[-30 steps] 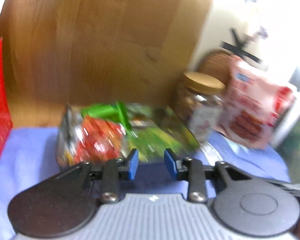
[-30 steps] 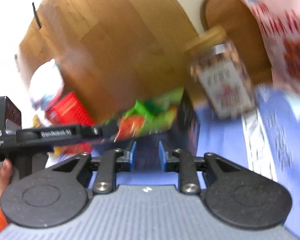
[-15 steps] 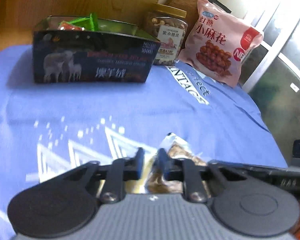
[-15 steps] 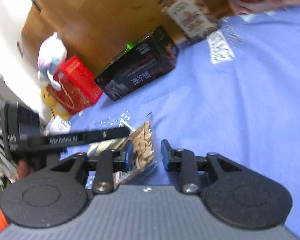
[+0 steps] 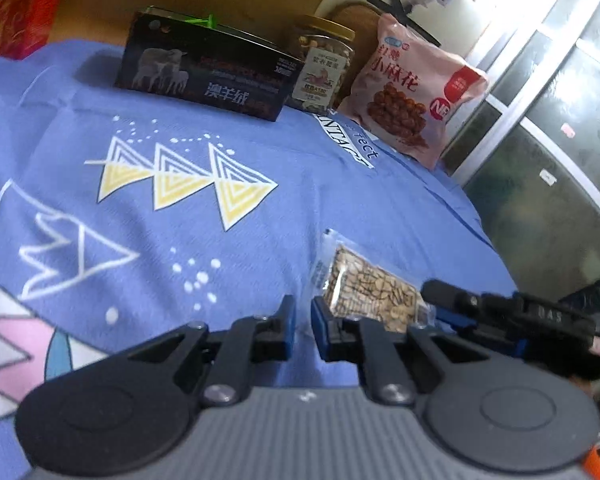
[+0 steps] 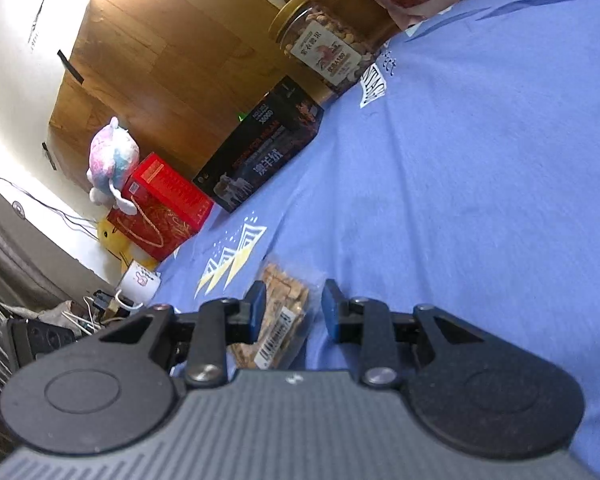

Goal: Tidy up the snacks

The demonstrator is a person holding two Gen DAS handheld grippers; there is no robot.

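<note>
A clear packet of a seed-and-oat snack bar [image 5: 364, 288] lies flat on the blue printed cloth [image 5: 180, 220]. My left gripper [image 5: 304, 322] is shut with nothing between its fingers, and the packet lies just right of it. From the right, my right gripper [image 5: 436, 304] reaches the packet's near end. In the right wrist view the packet [image 6: 284, 312] lies between the fingers of my right gripper [image 6: 295, 306], close to the left pad and apart from the right pad. At the back stands a dark open box [image 5: 208, 72] with green wrappers showing above its rim.
A nut jar with a gold lid [image 5: 324, 68] and a pink snack bag [image 5: 412, 88] stand right of the dark box. A red gift box [image 6: 160, 204], a plush toy [image 6: 110, 160] and a white mug [image 6: 138, 282] are at the left edge. Window panes [image 5: 540, 160] border the right.
Both grippers pulled back from the dark box and sank toward the near cloth. The left jaws closed. The snack bar packet came into view and now lies between the right fingers.
</note>
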